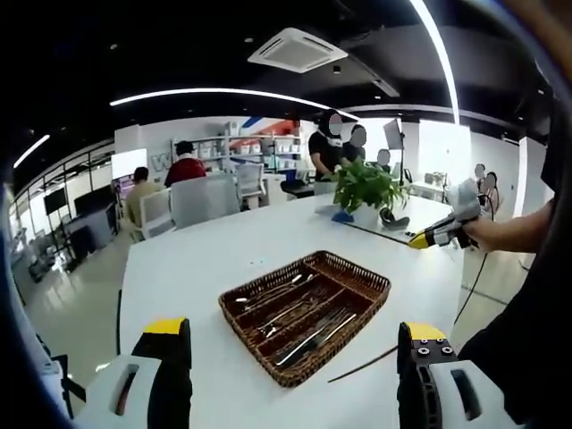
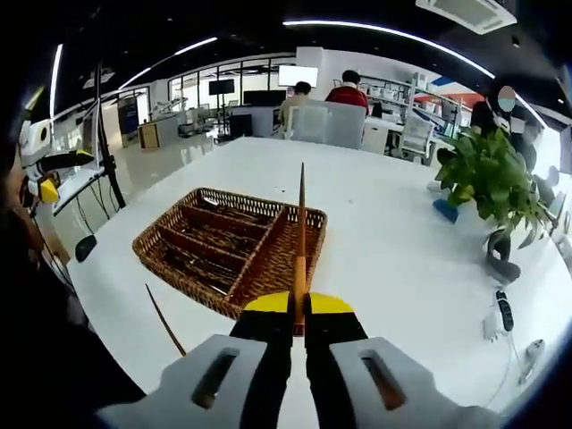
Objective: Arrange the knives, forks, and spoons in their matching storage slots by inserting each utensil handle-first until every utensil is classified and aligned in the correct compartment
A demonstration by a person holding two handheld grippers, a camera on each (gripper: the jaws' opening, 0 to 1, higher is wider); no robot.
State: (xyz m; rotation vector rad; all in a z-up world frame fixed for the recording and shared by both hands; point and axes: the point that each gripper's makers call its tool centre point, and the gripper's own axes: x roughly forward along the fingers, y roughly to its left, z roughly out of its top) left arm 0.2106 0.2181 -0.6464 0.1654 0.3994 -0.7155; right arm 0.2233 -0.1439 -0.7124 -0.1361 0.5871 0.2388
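Observation:
A brown wicker tray [image 1: 357, 273] [image 2: 268, 277] with long compartments sits mid-table, with dark-handled cutlery [image 1: 299, 317] [image 2: 210, 239] lying in its slots. My left gripper [image 1: 293, 344] hovers open in front of the tray, with nothing between its wide-apart jaws. My right gripper [image 2: 299, 308] is shut on a thin brown chopstick [image 2: 300, 223] that points forward over the tray's right compartment. In the left gripper view the right gripper [image 1: 420, 240] is held up at the right, above the table. A second chopstick [image 1: 362, 365] [image 2: 165, 323] lies on the table just beside the tray.
A potted plant [image 1: 365, 186] [image 2: 490, 174] stands on the white table [image 1: 197, 268] [image 2: 393, 232] beyond the tray. Cables and a plug strip [image 2: 502, 308] lie near the table's right edge. Chairs [image 1: 192, 201] and seated people are at the far end.

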